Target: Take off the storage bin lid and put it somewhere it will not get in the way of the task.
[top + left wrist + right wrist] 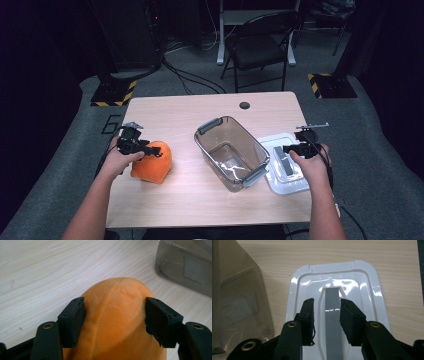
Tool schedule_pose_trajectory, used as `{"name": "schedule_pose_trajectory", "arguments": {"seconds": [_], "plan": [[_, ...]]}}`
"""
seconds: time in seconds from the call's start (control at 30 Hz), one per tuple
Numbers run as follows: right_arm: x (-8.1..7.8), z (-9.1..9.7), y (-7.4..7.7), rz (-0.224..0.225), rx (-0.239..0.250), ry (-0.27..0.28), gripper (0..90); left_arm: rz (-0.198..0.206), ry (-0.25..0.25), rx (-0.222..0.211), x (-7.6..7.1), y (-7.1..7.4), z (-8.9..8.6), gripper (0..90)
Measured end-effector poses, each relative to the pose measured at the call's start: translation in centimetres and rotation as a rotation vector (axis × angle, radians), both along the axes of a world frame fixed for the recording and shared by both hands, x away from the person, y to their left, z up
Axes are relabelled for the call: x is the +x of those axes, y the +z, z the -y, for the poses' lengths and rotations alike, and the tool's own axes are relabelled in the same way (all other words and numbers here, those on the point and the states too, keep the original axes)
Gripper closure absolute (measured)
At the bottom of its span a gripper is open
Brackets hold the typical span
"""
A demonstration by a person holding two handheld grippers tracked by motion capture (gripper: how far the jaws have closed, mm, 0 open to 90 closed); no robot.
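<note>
Tongs first: left tongs point(115, 322) straddle the orange plush toy point(117, 322), both pads against its flanks, fabric bulging a little between them. Reads as clamped on the toy, or very nearly; grip looks light. Right tongs point(327, 320) are spread, nothing between them but air, hanging over the grey handle strip point(333, 322) of the white lid point(367, 297), jaws either side of the strip and not seen to touch it.

Largest to smallest:
- Wooden surface point(210, 107) carries everything.
- Clear smoky bin point(231, 152) sits mid-surface, open top, angled, looks empty bar a label or reflection on the floor.
- Lid lies flat just right of the bin, edge near or touching the bin's corner; can't tell which.
- Toy sits on the surface well left of the bin, left hand point(117, 160) behind it.
- Right hand point(312, 167) sits over the near end of the lid.

Step, as a judgement: pick-up phase. Toy is being grasped for a drop into the bin, lid staged for closing after.

Next move calls for: firm up the left squeeze, since soft plush may slip; lift clear of the surface, carry right over the bin's rim, release inside. Right side needs to drop and pinch the handle strip squarely, centred, before lifting the lid.
</note>
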State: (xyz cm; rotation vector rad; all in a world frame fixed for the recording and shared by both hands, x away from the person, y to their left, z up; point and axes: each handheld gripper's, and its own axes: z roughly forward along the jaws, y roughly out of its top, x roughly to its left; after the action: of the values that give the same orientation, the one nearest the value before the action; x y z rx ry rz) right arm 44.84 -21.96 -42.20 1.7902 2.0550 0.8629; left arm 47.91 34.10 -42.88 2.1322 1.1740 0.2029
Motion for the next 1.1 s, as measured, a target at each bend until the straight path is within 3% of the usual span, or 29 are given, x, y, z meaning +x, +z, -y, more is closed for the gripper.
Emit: {"name": "schedule_pose_trajectory", "arguments": {"seconds": [0.3,0.53,0.7,0.87,1.1], "plan": [[0.1,0.1,-0.1,0.010,0.001,-0.003,63.9,0.013,-0.037,0.043,-0.4,0.1,0.3,52.9],[0.1,0.5,0.0,0.010,0.006,-0.012,63.9,0.012,0.005,0.020,-0.6,0.2,0.2,65.0],[0.0,0.4,0.1,0.010,0.009,-0.019,63.9,-0.009,0.024,0.011,-0.5,0.7,-0.1,69.0],[0.0,0.1,0.2,0.021,0.007,-0.005,63.8,-0.004,0.016,0.032,-0.7,1.4,0.1,70.4],[0.0,0.0,0.1,0.025,0.008,0.000,63.7,0.016,0.043,0.041,-0.7,1.9,-0.1,70.7]]}}
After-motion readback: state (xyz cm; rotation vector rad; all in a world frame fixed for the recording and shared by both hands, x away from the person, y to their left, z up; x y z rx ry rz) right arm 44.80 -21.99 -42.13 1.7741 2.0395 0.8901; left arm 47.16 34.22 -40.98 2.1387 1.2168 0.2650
